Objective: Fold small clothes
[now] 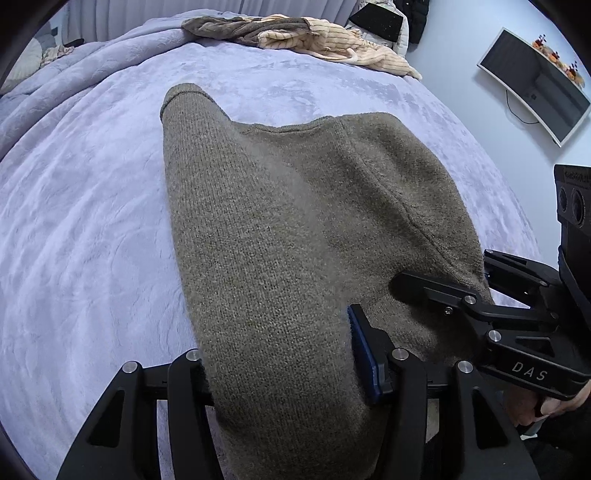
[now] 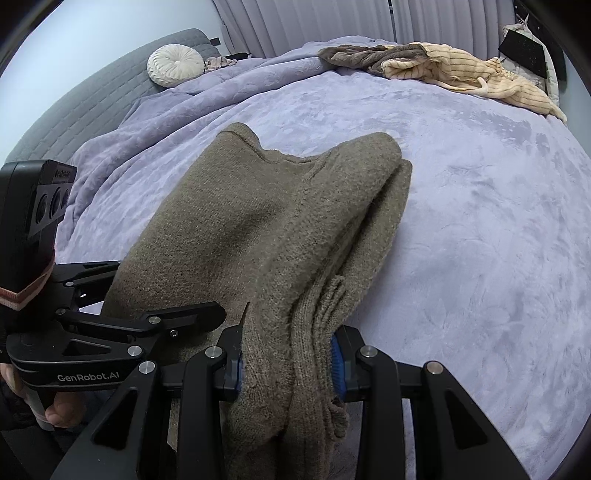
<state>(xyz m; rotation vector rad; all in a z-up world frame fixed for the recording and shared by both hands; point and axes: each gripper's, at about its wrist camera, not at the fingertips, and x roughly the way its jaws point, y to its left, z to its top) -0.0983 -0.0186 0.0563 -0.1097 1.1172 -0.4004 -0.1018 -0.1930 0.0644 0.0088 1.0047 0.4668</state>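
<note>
An olive-brown knitted sweater (image 1: 295, 206) (image 2: 277, 229) is folded lengthwise. Its far end, with the neckline, rests on the lavender blanket (image 1: 92, 221) (image 2: 480, 240), and the near end is lifted. My left gripper (image 1: 280, 362) is shut on the near left part of the sweater, with thick fabric filling the gap between its fingers. From the right wrist view the left gripper (image 2: 164, 288) shows at the left edge. My right gripper (image 2: 288, 369) is shut on the bunched right part between its blue pads (image 2: 338, 365). It also shows as the right gripper (image 1: 443, 267) beside the left one.
A heap of brown and cream striped clothes (image 1: 295, 33) (image 2: 424, 66) lies at the bed's far edge. A round white cushion (image 2: 175, 64) leans on the grey headboard (image 2: 92, 103). A screen (image 1: 535, 85) hangs on the wall. A person's hands (image 1: 554, 402) (image 2: 62, 406) hold the grippers.
</note>
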